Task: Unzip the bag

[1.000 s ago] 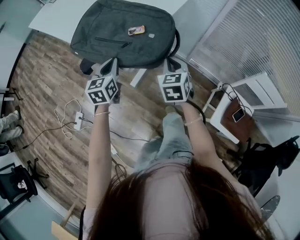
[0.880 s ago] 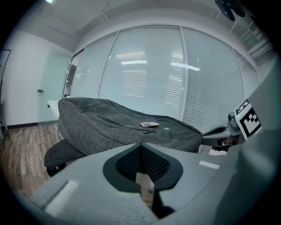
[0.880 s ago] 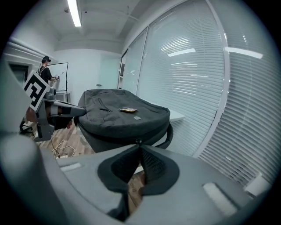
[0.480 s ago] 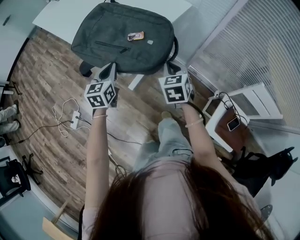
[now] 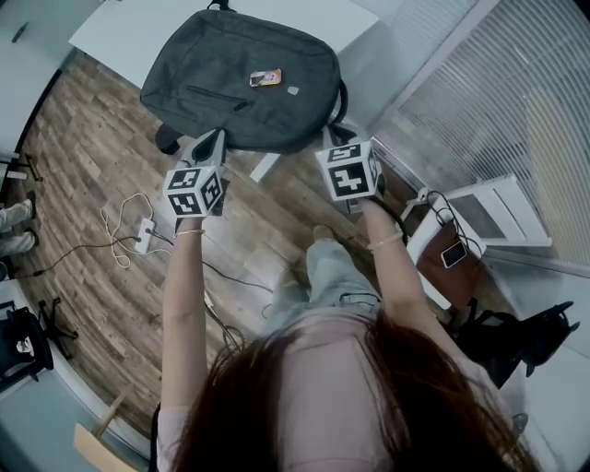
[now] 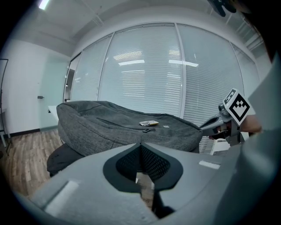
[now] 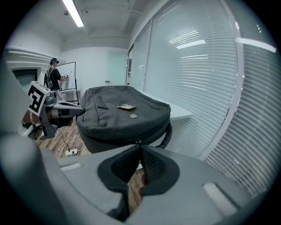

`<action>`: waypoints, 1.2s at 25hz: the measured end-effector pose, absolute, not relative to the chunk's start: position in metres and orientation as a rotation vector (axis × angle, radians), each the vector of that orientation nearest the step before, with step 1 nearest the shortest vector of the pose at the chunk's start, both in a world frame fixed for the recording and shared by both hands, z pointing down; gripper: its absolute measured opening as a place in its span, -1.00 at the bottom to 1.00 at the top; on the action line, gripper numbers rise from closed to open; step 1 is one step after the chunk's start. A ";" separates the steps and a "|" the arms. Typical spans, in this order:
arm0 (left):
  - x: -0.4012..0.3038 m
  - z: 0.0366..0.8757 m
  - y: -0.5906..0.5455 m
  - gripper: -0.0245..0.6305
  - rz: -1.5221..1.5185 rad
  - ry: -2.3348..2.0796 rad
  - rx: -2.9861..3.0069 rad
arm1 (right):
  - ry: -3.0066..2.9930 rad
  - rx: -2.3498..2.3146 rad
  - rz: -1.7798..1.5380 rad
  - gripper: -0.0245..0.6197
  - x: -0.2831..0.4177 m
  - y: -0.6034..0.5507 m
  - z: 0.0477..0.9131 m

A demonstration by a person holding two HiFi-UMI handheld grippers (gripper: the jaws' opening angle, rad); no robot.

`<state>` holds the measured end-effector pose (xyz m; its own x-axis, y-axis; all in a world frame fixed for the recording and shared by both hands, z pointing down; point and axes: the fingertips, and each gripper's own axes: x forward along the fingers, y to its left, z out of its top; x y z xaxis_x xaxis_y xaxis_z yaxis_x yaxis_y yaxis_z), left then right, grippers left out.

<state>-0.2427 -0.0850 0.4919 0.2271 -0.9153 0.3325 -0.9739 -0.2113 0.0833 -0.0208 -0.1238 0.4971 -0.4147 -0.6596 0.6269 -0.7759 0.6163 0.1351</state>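
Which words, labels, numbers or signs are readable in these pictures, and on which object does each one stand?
No text can be read in any view.
Yellow tag on the backpack: print too small to read.
Grey patch on the backpack: too small and blurred to read.
Left marker cube and right marker cube: black-and-white square patterns only, no letters.

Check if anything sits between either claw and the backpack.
Nothing visible does. The left claw and right claw, both shut and empty, are just short of the near edge of the gray backpack on the white table, with only open air between. A small card lies on top, away from that edge.
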 end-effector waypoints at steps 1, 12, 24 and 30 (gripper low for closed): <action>-0.243 0.492 -0.085 -0.90 0.302 -1.774 2.230 | -2.189 1.115 0.228 -0.89 -0.020 -0.125 0.497; -0.242 0.492 -0.085 -0.90 0.281 -1.789 2.226 | -2.193 1.075 0.195 -0.88 -0.012 -0.143 0.498; -0.240 0.493 -0.086 -0.90 0.283 -1.801 2.223 | -2.206 1.035 0.165 -0.88 -0.007 -0.167 0.498; -0.240 0.492 -0.086 -0.90 0.287 -1.799 2.221 | -2.212 1.015 0.138 -0.88 -0.004 -0.179 0.495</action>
